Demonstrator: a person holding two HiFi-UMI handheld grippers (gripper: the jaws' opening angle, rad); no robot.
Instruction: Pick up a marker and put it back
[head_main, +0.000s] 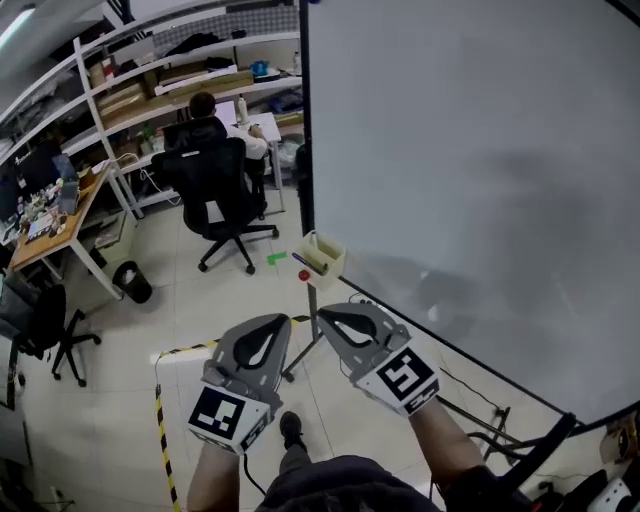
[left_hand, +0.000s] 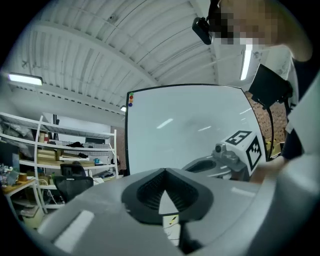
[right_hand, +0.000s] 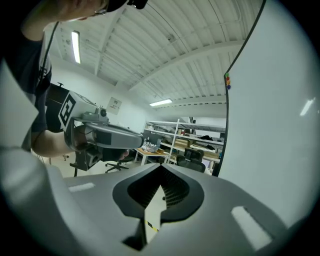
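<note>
1. Head view: I hold my left gripper (head_main: 278, 326) and right gripper (head_main: 330, 318) side by side in front of me, tips toward the small tray (head_main: 330, 262) fixed at the whiteboard's (head_main: 470, 170) lower corner. I aim them there, I judge, because a dark marker (head_main: 304, 262) lies in that tray, well apart from both grippers. Neither gripper carries anything, so the pick-up has not begun. Below is pale tiled floor (head_main: 200, 300) with yellow-black tape (head_main: 160, 420). Beyond, a person (head_main: 215, 125) sits in an office chair at a desk, with shelves (head_main: 150, 85) along the wall.
2. Left gripper view: my left gripper's (left_hand: 165, 172) jaws meet at the tips with nothing between them. It points level along the whiteboard (left_hand: 185, 125), with the right gripper (left_hand: 225, 157) just beside it. The tray is not in sight here.
3. Right gripper view: my right gripper's (right_hand: 161, 167) jaws are fully together and empty. The whiteboard (right_hand: 280, 125) fills the right side, the left gripper (right_hand: 105, 135) sits at the left, and the shelves (right_hand: 185, 132) lie ahead.
</note>
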